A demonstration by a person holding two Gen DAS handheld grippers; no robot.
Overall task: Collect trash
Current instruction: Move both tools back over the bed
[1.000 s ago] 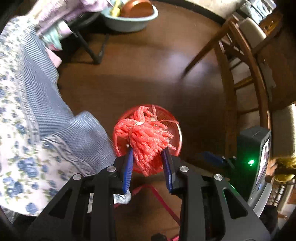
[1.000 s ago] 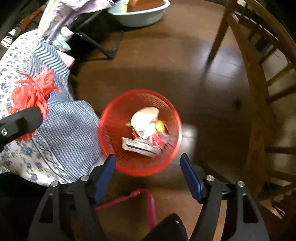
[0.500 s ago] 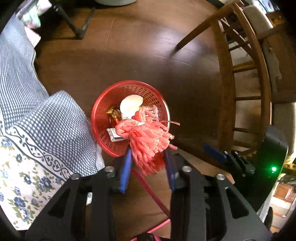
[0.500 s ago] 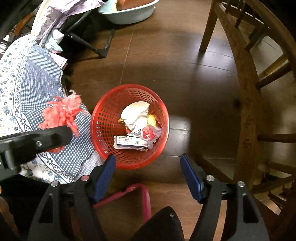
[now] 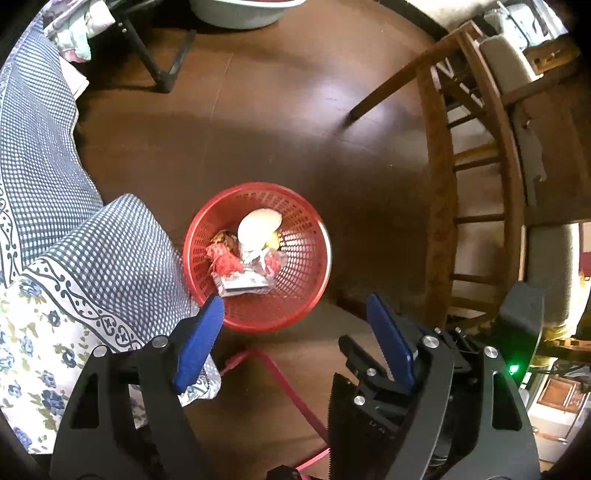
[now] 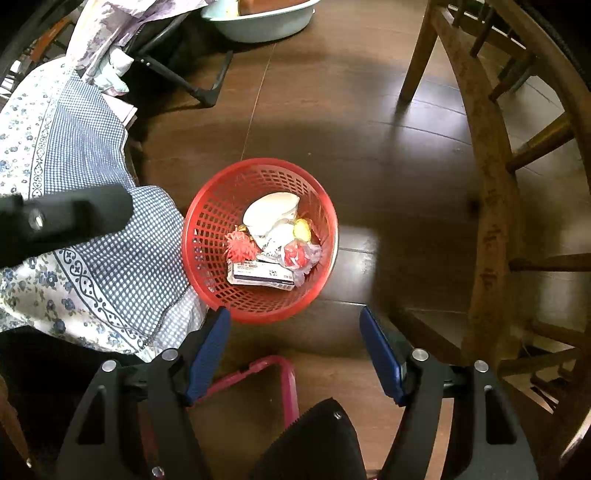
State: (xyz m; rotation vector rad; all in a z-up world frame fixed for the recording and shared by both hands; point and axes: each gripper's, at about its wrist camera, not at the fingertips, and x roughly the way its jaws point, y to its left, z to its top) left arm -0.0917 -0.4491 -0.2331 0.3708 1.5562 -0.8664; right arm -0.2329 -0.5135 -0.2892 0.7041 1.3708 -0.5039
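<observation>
A round red mesh basket (image 5: pixel 314 236) (image 6: pixel 325 206) stands on the dark wooden floor. Inside lie a red yarn tuft (image 5: pixel 223 260) (image 6: pixel 242 247), a white crumpled paper (image 5: pixel 258 229) (image 6: pixel 271 216), a flat carton (image 5: pixel 243 284) (image 6: pixel 262 277) and a red-and-clear wrapper (image 6: pixel 299 256). High above the basket, my left gripper (image 5: pixel 295 325) points down; its jaws are opening, with nothing between them. My right gripper (image 6: pixel 295 339) hangs open and empty above the basket's near rim. A black part of the left gripper (image 6: pixel 66 218) shows at the left of the right wrist view.
A blue checked and floral cloth (image 5: pixel 74 258) (image 6: pixel 92 258) hangs at the left, touching the basket. A wooden chair (image 5: pixel 476 184) (image 6: pixel 491 221) stands at the right. A pink frame (image 6: pixel 284 384) lies on the floor below. A pale basin (image 6: pixel 258 22) and a black stand (image 5: pixel 155 62) are at the far side.
The left gripper opened and the red yarn tuft dropped from it into the basket. The right gripper kept still and open.
</observation>
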